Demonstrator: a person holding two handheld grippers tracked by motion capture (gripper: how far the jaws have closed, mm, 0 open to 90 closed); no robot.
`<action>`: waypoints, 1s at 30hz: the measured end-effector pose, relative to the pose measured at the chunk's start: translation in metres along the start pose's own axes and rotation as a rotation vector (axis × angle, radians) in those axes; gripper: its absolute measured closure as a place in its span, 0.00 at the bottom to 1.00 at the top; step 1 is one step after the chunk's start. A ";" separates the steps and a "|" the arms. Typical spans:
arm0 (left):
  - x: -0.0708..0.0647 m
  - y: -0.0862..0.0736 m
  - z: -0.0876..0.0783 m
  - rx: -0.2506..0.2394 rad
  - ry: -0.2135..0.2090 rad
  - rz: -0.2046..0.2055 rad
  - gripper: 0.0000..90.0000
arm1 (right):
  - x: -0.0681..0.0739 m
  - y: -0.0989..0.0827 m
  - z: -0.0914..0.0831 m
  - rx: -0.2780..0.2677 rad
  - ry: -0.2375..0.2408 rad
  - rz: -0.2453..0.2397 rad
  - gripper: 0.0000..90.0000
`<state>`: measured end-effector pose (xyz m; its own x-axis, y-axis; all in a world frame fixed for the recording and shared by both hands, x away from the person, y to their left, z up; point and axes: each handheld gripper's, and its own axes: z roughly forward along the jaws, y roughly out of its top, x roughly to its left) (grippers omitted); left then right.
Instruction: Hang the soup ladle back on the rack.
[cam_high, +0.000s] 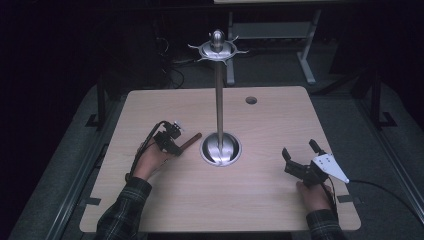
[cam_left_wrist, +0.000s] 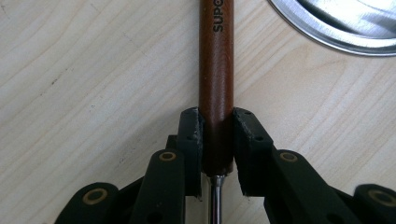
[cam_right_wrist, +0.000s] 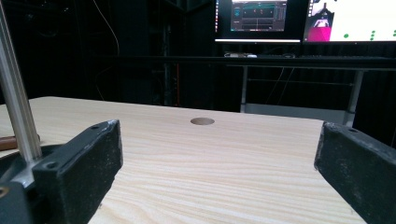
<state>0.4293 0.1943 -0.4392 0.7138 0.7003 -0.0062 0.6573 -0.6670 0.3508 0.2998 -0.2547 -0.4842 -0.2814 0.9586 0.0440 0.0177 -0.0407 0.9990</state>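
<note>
The wooden handle of a utensil is seen between the left fingers, its long axis running straight out along them and away toward the rim of the metal stand base. A thin metal shank continues back from the handle between the fingers. Both pads are laid against the sides of the handle, so the left gripper is judged to be clamped on it, with the handle lying flat on the table. The coming lift is judged to turn on this alignment: handle and fingers share one line, so a straight rise would carry it without twist. The left hand is held low, pointed toward the stand pole. The right gripper rests well apart at the far side of the base, its fingers spread wide with nothing between them.
</note>
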 end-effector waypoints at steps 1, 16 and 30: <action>0.000 0.000 0.000 -0.001 -0.001 -0.002 0.82 | 0.000 0.000 0.000 0.000 0.000 0.000 0.00; 0.005 -0.011 -0.020 -0.106 -0.045 -0.035 0.82 | 0.000 0.000 0.000 0.000 0.000 0.001 0.00; 0.001 -0.021 -0.059 -0.325 -0.123 -0.031 0.82 | 0.000 0.000 0.000 0.000 0.002 0.002 0.00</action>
<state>0.4015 0.2240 -0.3913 0.7314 0.6698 -0.1279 0.5822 -0.5158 0.6284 0.2999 -0.2548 -0.4842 -0.2834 0.9579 0.0457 0.0181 -0.0423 0.9989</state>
